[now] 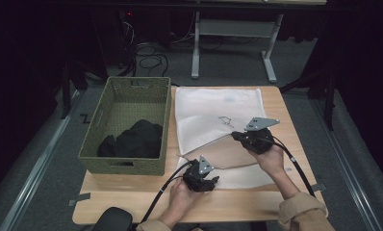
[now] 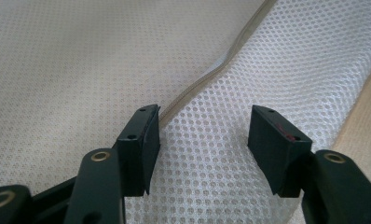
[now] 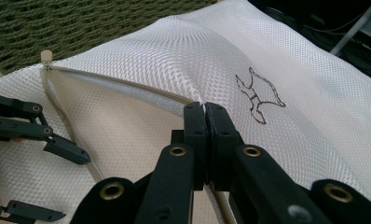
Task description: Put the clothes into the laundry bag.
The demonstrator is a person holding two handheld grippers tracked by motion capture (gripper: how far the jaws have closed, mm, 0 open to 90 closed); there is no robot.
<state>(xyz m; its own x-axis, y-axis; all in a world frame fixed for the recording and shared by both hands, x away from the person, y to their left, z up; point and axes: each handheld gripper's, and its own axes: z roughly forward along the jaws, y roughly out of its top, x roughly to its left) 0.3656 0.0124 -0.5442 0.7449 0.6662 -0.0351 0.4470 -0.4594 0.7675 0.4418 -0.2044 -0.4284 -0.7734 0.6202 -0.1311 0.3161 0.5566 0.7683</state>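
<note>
While the woven basket with the dark garment in it sits at the left of the table, its near wall stands just beside the left tool, so a swing leftward would likely knock it. That left tool hangs with its jaws spread over the lower mesh layer of the white laundry bag; in the left gripper view the zip edge runs just beside one finger and nothing is pinched. If the jaws close here they may catch both layers or only the zip tape, and the mouth would stay shut. Farther right, the right tool has its jaws pressed together on the upper edge of the bag's opening and holds it lifted off the table. A hard pull could slip the thin mesh out of that pinch, or drag the whole bag toward the table's right edge, which is near that hand. Open room lies on the bare wood at the near side; beyond the bag's far edge the table ends.
</note>
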